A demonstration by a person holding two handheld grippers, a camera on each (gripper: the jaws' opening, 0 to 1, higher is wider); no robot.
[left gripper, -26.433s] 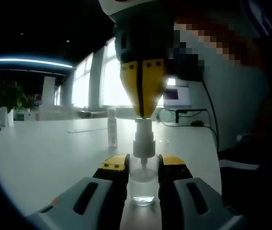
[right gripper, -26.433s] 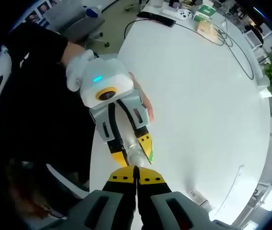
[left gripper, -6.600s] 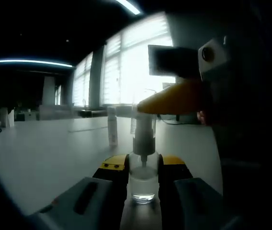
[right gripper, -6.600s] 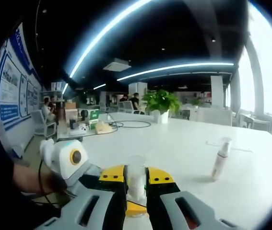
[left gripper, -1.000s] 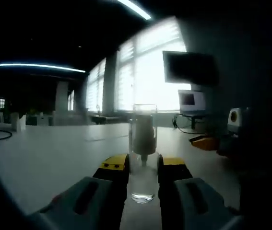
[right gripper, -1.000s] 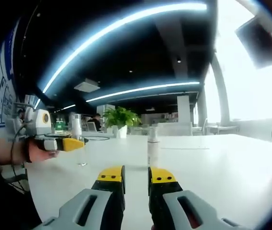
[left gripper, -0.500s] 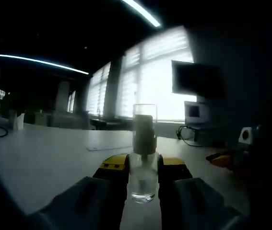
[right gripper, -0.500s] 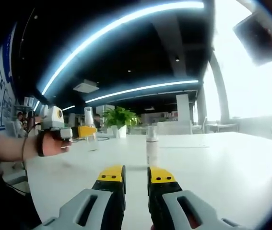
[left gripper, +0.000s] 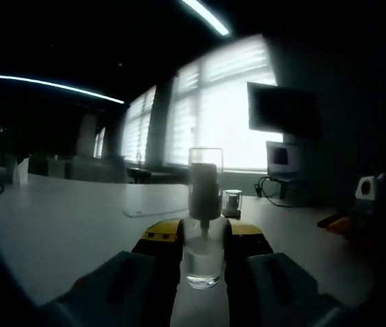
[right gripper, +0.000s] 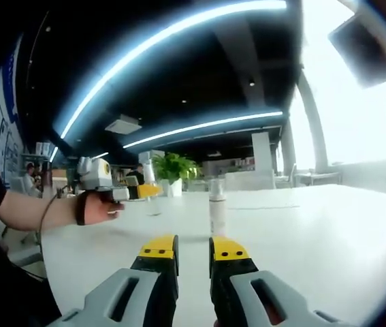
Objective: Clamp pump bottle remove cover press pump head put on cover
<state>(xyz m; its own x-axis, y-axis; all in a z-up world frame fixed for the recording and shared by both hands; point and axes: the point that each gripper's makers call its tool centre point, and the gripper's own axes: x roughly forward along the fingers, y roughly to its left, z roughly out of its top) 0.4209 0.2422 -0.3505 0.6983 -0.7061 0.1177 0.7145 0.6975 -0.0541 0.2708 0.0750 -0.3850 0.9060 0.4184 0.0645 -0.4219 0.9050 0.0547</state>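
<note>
A clear pump bottle (left gripper: pixel 203 235) with a little liquid stands clamped between the yellow jaws of my left gripper (left gripper: pixel 203 238), which is shut on its body. A clear cover (left gripper: pixel 205 180) sits over the white pump head. In the right gripper view a hand (right gripper: pixel 97 208) holds that left gripper (right gripper: pixel 141 192) at the left, with the bottle (right gripper: pixel 149 174) upright in it above the white table (right gripper: pixel 315 225). My right gripper (right gripper: pixel 193 248) is low over the table, jaws slightly apart with nothing between them. It also appears as a yellow-tipped right gripper (left gripper: pixel 339 220) at the far right of the left gripper view.
A second, slim spray bottle (right gripper: pixel 216 201) stands on the table straight ahead of my right gripper; in the left gripper view this second bottle (left gripper: pixel 232 203) is just right of the clamped one. A potted plant (right gripper: pixel 172 167) and a monitor (left gripper: pixel 281 109) are farther back.
The left gripper has carried the capped bottle rightward in the right gripper view, nearer the standing bottle. The left view has swung, bringing the second bottle in. The right gripper has stayed put.
</note>
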